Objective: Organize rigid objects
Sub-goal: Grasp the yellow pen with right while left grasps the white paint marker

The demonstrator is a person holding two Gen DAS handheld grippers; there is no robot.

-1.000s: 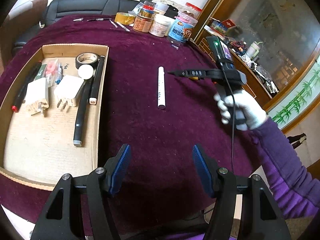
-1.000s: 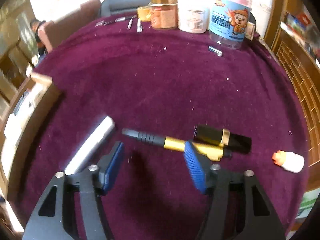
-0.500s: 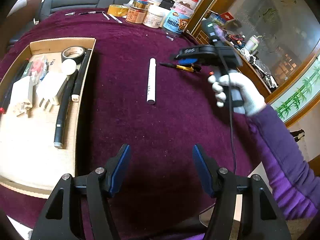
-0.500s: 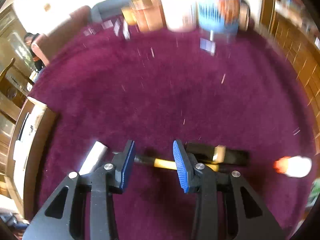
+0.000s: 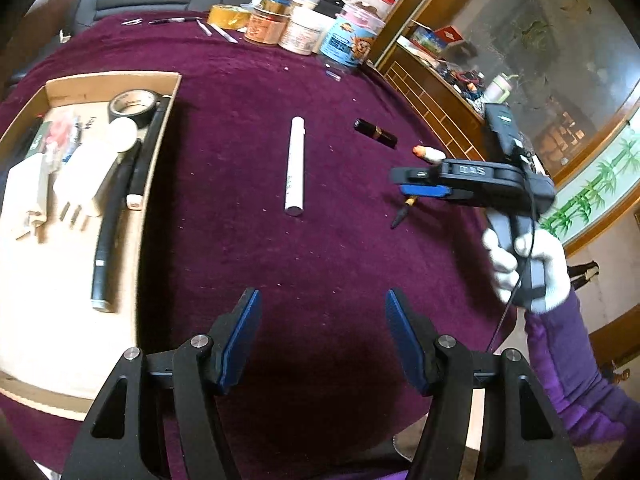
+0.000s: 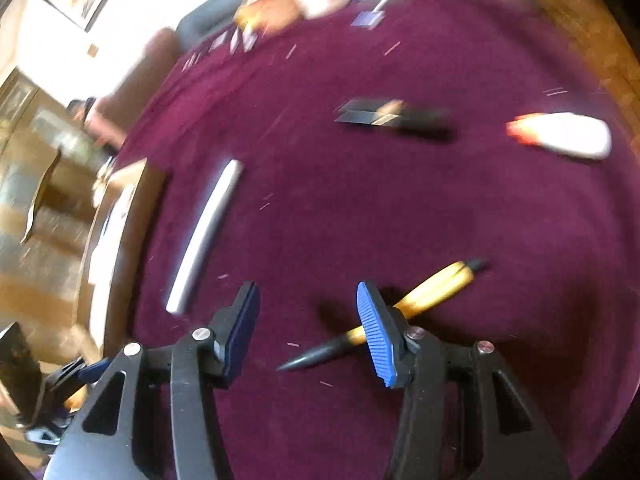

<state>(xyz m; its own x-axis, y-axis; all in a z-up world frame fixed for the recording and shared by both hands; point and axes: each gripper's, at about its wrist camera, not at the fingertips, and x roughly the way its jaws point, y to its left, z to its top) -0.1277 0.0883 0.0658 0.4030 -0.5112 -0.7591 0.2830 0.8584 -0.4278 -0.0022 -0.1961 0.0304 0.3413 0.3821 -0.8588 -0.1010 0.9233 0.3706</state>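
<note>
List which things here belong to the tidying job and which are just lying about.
Job: cardboard tray, white tube, gold-and-black pen, black lipstick, small white bottle, right gripper.
Lying about: jars, tape roll at the far edge.

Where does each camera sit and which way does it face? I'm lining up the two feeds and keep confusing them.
Left wrist: on the left gripper, looking forward over the purple table at the cardboard tray and white tube; shows its own open fingers, plus the right gripper in a gloved right hand.
Right wrist: on the right gripper, angled down at the gold-and-black pen; shows its open fingers; blurred.
Shared: white tube, pen, black lipstick, small orange-tipped bottle.
</note>
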